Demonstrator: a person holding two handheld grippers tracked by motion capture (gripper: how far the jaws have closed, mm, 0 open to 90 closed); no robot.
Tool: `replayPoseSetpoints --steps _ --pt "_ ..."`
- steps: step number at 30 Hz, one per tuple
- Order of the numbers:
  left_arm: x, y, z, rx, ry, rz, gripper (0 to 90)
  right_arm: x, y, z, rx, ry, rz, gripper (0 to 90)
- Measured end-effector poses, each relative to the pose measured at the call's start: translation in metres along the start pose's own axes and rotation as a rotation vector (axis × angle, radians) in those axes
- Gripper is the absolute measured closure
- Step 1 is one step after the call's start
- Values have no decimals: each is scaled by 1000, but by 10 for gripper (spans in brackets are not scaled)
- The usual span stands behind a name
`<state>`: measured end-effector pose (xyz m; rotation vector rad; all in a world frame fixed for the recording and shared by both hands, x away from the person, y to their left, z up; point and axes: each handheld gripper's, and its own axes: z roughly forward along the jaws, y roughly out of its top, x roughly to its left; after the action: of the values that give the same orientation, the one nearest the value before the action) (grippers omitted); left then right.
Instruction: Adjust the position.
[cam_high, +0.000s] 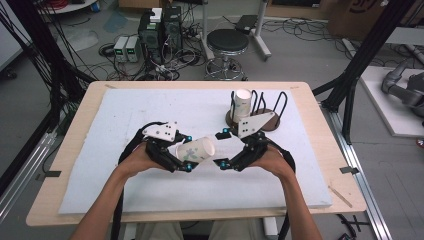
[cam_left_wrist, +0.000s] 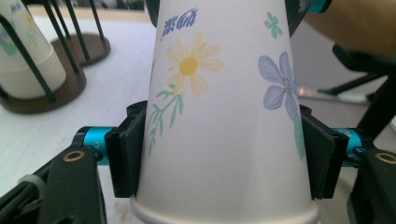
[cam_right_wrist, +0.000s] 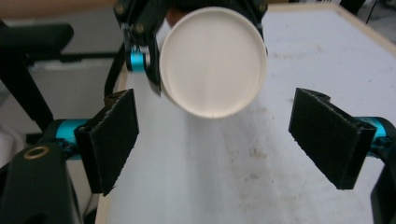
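White foam board (cam_high: 150, 107) is covering the wooden table, with cables, boxes and a stool (cam_high: 227, 42) sitting on the floor behind it. At the middle of the board the left gripper (cam_high: 176, 155) is clamping a paper cup (cam_high: 196, 150) on its side, jaws pressing the cup's wall near the rim, closed bottom pointing at the right gripper (cam_high: 226, 149). That gripper's jaws are standing wide apart with nothing between them, the cup's bottom (cam_right_wrist: 213, 60) hanging just beyond their tips. Judging by this, the cup is being passed across or presented, and 1 likely next step is seating it in the rack (cam_high: 270, 111), where 1 stack of cups (cam_high: 242, 104) is already standing. For a handover, the right gripper is needing to ease forward around the narrow end and close gently, as thin paper is crushing easily. The cup is showing white, tapered, printed with a yellow daisy (cam_left_wrist: 189, 66) and a pale blue flower (cam_left_wrist: 279, 85).
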<state>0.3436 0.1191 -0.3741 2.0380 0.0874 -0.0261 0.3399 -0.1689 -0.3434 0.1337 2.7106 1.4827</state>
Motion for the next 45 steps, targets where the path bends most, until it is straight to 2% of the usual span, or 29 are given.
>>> replayPoseSetpoints --steps 7,10,15,18,19,22,26,29,36,45 --pt "-3 9 -3 203 5 15 288 1 -1 12 158 -12 -14 165" --pt "-3 13 -2 281 7 18 288 1 2 16 242 -21 -31 165" --pt "-3 19 -2 367 11 24 288 2 8 21 357 -28 -48 168" --pt "-2 22 -2 407 9 24 288 2 11 24 404 -32 -55 170" --pt "-3 22 -2 403 11 13 288 2 12 24 421 -33 -60 171" --pt "-2 23 -1 431 11 14 288 2 14 27 460 -37 -76 172" --pt "-2 22 0 445 15 17 288 3 15 31 512 -38 -72 172" --pt "-2 23 4 440 9 21 288 4 15 34 514 -29 -76 172" --pt "-2 25 18 466 -6 40 288 4 16 43 519 -12 -85 172" --pt "-4 31 31 454 -25 40 288 6 19 50 502 10 -94 172"
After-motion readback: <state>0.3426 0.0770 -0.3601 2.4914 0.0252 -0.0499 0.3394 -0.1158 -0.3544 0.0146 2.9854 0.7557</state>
